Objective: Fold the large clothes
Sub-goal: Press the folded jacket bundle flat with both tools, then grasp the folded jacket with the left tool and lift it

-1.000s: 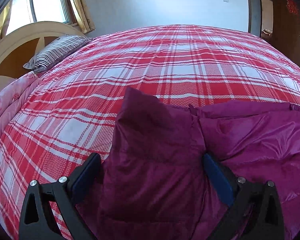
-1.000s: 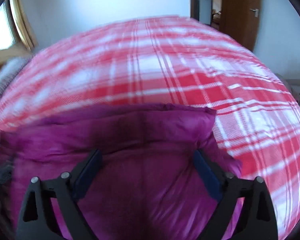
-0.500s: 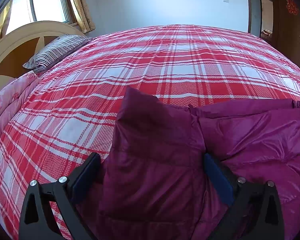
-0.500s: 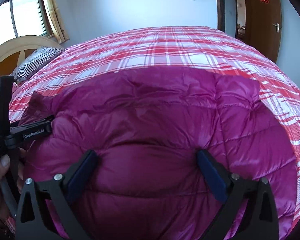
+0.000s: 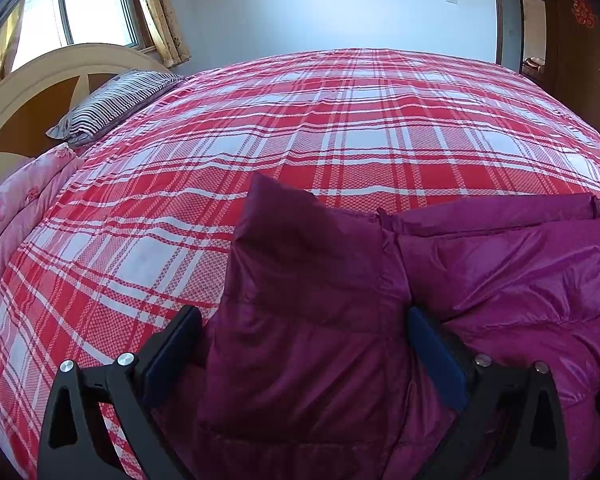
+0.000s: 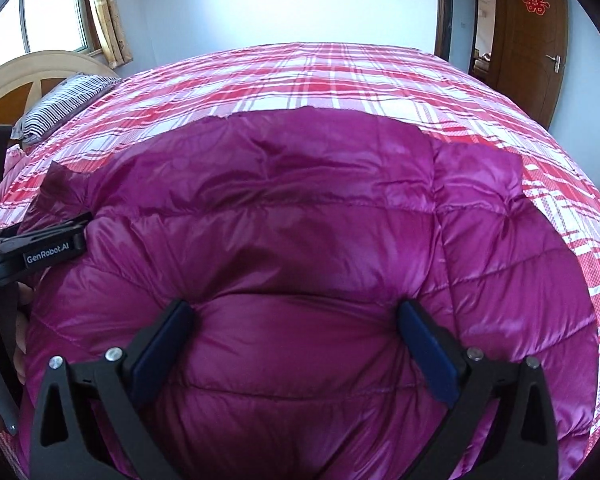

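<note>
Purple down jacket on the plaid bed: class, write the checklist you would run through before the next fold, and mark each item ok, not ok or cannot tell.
1. Purple down jacket lies on the plaid bedspread: ok.
2. Jacket spread smooth: not ok; a flap stands up at its left end.
3. Right gripper open: ok; jaws wide, just been opening, padding bulging between them.
4. Left gripper open around the raised flap: ok; whether the pads press it, cannot tell.
5. Bedspread beyond the jacket free for folding: ok.
6. Striped pillow well away: ok.
</note>
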A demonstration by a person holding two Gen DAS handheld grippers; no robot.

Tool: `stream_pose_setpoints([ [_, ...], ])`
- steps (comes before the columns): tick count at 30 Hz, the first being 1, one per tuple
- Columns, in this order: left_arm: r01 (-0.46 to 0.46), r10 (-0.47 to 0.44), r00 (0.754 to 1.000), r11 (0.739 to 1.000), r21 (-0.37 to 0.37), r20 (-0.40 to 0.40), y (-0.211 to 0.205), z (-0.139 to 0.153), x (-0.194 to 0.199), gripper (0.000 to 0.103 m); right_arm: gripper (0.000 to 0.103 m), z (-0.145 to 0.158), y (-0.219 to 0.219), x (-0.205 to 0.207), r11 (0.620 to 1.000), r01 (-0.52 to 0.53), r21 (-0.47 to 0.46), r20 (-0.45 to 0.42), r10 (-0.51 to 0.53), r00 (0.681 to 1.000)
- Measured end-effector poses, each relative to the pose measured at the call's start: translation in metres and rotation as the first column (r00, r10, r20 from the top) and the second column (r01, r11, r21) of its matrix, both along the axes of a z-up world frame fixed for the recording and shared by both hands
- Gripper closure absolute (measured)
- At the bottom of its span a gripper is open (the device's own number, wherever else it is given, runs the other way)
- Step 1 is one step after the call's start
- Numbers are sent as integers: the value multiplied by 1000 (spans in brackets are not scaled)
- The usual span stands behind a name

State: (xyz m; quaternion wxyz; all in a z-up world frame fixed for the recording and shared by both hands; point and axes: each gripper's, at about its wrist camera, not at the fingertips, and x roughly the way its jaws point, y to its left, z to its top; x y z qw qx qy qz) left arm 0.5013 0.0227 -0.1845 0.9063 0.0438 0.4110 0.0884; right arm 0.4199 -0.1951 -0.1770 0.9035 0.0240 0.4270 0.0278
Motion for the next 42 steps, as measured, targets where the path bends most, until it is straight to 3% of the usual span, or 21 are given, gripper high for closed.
stream_pose_setpoints([
  [8, 48, -48, 999, 998, -28, -18, 8, 14, -24, 1, 0, -2, 3, 3, 1000, 1, -13, -2, -1, 1000],
  [16, 114, -110, 993, 989, -98, 38, 42, 36, -101, 1, 0, -3, 4, 3, 1000, 1, -14, -3, -1, 1000],
  [19, 121, -120, 993, 972, -201, 16, 61, 27, -124, 1, 0, -3, 3, 3, 1000, 0, -10, -1, 0, 1000],
  [23, 116, -128, 992, 923, -368, -9, 83, 11, -142, 1, 0, -2, -1, 1, 1000, -2, 10, 7, 2, 1000],
  [26, 115, -120, 993, 887, -447, 19, 90, 5, -147, 17, 0, -1, -3, -1, 1000, -4, 22, 12, 3, 1000],
  [28, 144, -148, 989, 865, -481, 31, 87, 3, -145, 40, 0, -1, -2, -1, 1000, -4, 13, 10, 4, 1000],
  [30, 166, -178, 984, 839, -519, 26, 83, 2, -144, 55, 0, -1, -2, -1, 1000, -4, 11, 11, 4, 1000],
  [31, 179, -192, 981, 833, -523, 29, 81, 2, -144, 66, 0, -1, -2, -1, 1000, -4, 13, 11, 4, 1000],
  [34, 212, -222, 974, 823, -527, 46, 73, 8, -150, 85, 0, -1, -2, -1, 1000, -5, 16, 12, 5, 1000],
  [40, 246, -229, 968, 789, -563, 103, 80, 37, -157, 89, 0, 18, -3, -8, 998, -64, -2, -51, 64, 997],
  [42, 263, -239, 964, 782, -564, 119, 80, 44, -159, 89, 0, 31, -5, -25, 998, -61, 24, -18, 62, 998],
])
